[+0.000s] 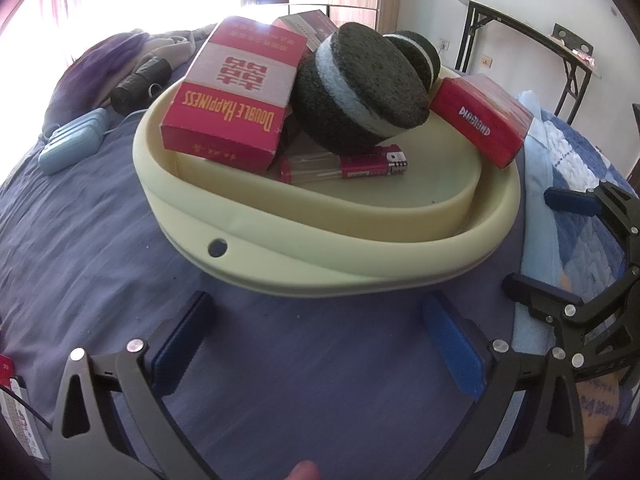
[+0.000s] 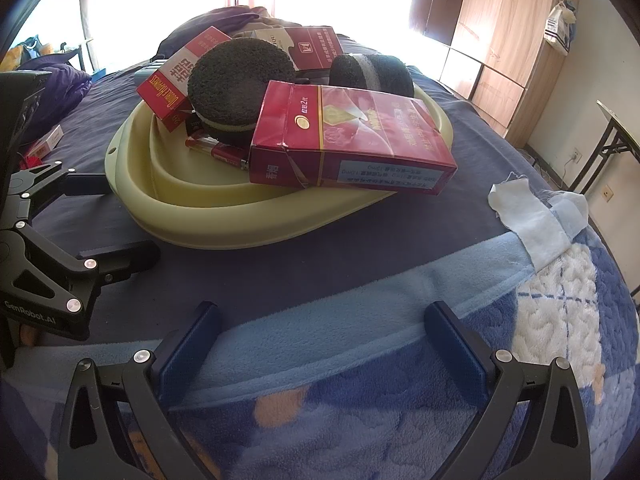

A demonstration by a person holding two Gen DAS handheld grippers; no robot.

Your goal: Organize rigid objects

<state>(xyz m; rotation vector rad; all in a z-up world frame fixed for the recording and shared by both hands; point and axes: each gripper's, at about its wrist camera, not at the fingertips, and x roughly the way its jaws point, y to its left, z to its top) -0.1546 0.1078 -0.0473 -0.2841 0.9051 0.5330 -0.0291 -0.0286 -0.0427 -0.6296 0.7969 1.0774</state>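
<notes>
My left gripper (image 1: 316,330) hangs with fingers spread and empty before the pale green basin (image 1: 280,256) on the bed. Inside I read "DOUBLE HAPPINESS" on the red pack (image 1: 236,88), then a red lighter (image 1: 344,166), then a "DIAMOND" pack (image 1: 480,120). My right gripper (image 2: 322,344) likewise gapes, empty.
</notes>
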